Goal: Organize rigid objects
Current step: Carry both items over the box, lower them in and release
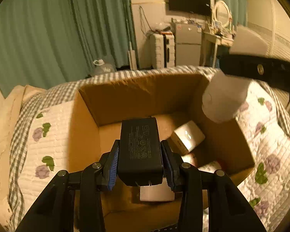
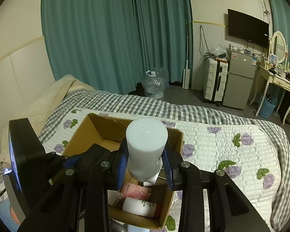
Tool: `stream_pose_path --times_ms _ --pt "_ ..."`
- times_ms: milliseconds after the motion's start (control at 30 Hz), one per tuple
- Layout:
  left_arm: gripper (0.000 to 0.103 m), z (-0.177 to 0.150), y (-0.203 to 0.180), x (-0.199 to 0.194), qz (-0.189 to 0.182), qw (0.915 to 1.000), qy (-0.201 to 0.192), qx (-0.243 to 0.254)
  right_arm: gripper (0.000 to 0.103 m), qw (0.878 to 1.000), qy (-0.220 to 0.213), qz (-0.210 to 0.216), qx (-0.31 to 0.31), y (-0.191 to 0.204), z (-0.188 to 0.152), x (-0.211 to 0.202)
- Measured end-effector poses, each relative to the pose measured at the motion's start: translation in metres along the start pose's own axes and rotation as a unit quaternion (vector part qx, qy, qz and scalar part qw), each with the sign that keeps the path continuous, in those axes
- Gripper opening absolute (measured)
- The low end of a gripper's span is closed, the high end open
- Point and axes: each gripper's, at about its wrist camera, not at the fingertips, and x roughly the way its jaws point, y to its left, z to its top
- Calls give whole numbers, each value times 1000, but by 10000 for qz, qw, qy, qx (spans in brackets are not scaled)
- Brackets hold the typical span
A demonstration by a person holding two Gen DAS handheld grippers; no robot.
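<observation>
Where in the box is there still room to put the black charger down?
Free: the cardboard box floor at its far-left corner, beside the small white cube. Also the flowered quilt right of the box. Crowded: the near end, with a pink carton and white bottle. The black power adapter hangs above the middle.

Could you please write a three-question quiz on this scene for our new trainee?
1. True or false: the left claw is shut on a black power adapter.
2. What does the right claw hold? A) a pink box B) a white cylindrical bottle C) nothing
3. Fill in: both items hang over an open cardboard ____ on the quilted bed.

Key:
1. True; its pads press on both sides.
2. B.
3. Box; a small white cube already lies inside.
</observation>
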Motion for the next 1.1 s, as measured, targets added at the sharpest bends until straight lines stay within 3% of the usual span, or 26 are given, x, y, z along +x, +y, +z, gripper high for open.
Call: stream_pose_path --times_ms 67,100,167,400,733,900,933,967,1000,1100 --pt "46 0 -1 -6 -8 9998 -185 48 33 10000 1 -17 21 0 0 0" --pt "55 1 0 -10 -29 9997 -251 42 33 10000 -7 -30 32 -1 1 -2" --pt "60 2 4 -15 -37 9996 -267 -29 33 10000 -42 -63 50 -2 3 -8" --pt "65 -5 28 -37 224 9983 -372 -400 33 10000 23 -2 -75 9 4 -11" --pt "65 -9 47 -34 300 9969 -401 -611 33 9982 393 -103 -434 35 1 57" --pt "65 -10 45 -35 308 9971 -444 -539 34 9990 369 34 -256 29 -6 73" --pt "65 -10 44 -37 321 9971 -473 -499 46 9992 350 24 -216 27 -6 73" --pt "65 -10 43 -39 313 9972 -488 -479 65 9993 341 -13 -183 24 -6 71" --pt "65 -10 42 -41 303 9971 -507 -476 70 9994 315 -45 -137 22 -6 67" --pt "65 -10 39 -49 325 9971 -525 -442 70 9998 181 -105 -5 16 -6 46"
